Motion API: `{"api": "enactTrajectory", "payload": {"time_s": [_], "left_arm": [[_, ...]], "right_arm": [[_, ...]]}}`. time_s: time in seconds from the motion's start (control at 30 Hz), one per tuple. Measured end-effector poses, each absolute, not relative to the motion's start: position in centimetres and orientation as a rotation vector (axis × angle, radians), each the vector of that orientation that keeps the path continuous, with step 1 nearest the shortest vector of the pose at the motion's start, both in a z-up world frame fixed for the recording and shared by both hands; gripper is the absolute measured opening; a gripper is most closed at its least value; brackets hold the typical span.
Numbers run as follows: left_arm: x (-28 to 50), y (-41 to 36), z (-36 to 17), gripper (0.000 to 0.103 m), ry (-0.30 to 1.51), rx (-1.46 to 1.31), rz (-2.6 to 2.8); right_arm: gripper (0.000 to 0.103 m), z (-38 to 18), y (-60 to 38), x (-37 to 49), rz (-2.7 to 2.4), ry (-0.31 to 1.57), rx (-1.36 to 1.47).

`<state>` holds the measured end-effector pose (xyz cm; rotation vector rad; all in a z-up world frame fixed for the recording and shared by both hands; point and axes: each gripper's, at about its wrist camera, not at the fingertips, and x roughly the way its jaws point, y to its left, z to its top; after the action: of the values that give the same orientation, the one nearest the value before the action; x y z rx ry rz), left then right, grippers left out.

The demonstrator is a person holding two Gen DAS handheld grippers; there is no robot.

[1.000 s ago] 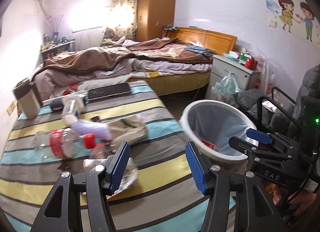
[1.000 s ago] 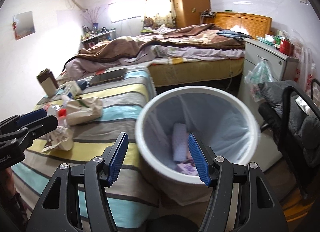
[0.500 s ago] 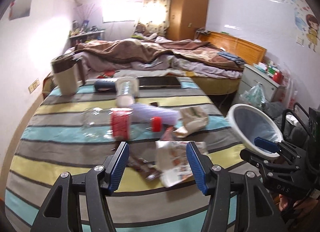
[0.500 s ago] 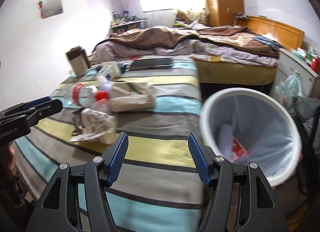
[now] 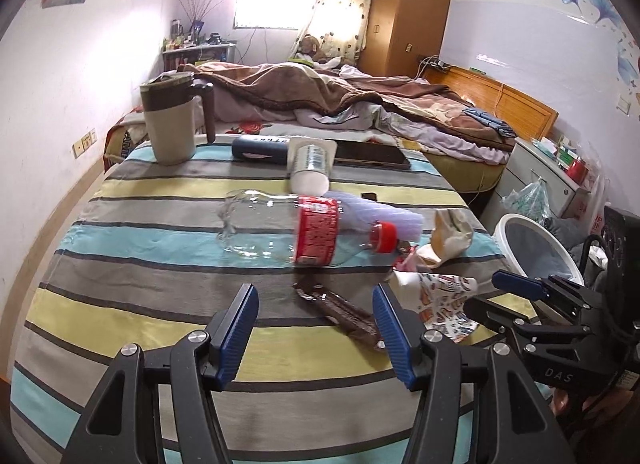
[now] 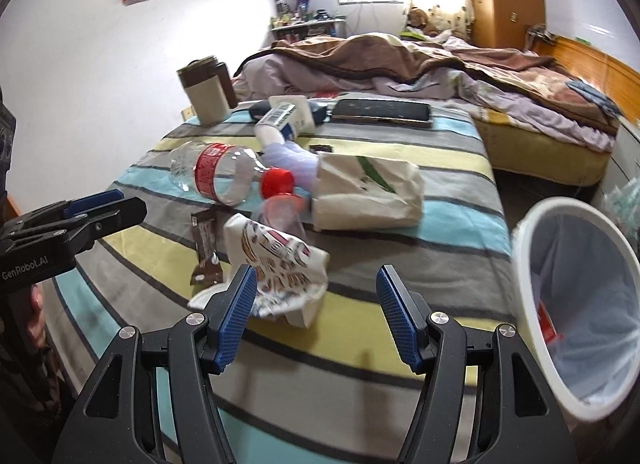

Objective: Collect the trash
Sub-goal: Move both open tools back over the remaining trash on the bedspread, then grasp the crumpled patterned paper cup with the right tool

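Trash lies on the striped bed cover (image 5: 132, 264): a clear plastic bottle (image 5: 280, 232) with a red label and cap, a brown snack wrapper (image 5: 340, 310), a crumpled printed paper cup (image 6: 280, 264), and a cream paper bag (image 6: 366, 193). My left gripper (image 5: 314, 328) is open and empty, just in front of the brown wrapper. My right gripper (image 6: 316, 320) is open and empty, right before the crumpled cup. A white trash bin (image 6: 580, 304) with a liner stands beside the bed at right; it also shows in the left wrist view (image 5: 536, 244).
A beige mug with a brown lid (image 5: 170, 123), a dark tablet (image 5: 370, 155), a white tub (image 5: 310, 167) and a dark blue case (image 5: 260, 147) sit at the far end of the cover. A second bed with brown blankets (image 5: 320, 91) lies behind. A nightstand (image 5: 548, 171) stands at right.
Both grippers swung left, from the trash bin toward the trash on the striped cover. The bin moved to the right edge of both views. Both stay open.
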<state>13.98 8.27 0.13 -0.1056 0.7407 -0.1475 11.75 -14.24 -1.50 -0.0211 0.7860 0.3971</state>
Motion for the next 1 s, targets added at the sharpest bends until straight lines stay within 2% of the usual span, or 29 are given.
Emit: {"api": "enactTrajectory", "payload": {"time_s": [0.57, 0.6, 0.63, 0.73, 0.8, 1.0], "left_arm": [[16.0, 9.7, -1.1, 0.059, 0.773, -0.139, -0.146], [16.0, 9.8, -1.1, 0.059, 0.773, -0.138, -0.147], [16.1, 9.8, -1.1, 0.059, 0.772, -0.136, -0.149], [16.3, 9.9, -1.2, 0.059, 0.775, -0.134, -0.149], [16.4, 9.9, -1.3, 0.059, 0.781, -0.138, -0.148], [16.5, 9.0, -1.8, 0.059, 0.791, -0.134, -0.172]], "right_arm": [[0.063, -3.1, -12.4, 13.5, 0.419, 0.864, -0.098], [0.059, -3.1, -12.6, 13.3, 0.419, 0.871, -0.078], [0.046, -3.2, -12.7, 13.4, 0.423, 0.876, -0.063], [0.041, -3.1, -13.3, 12.9, 0.418, 0.875, -0.017], [0.034, -3.0, -13.4, 12.6, 0.414, 0.862, -0.013], [0.031, -2.9, -14.3, 11.5, 0.392, 0.844, 0.012]]}}
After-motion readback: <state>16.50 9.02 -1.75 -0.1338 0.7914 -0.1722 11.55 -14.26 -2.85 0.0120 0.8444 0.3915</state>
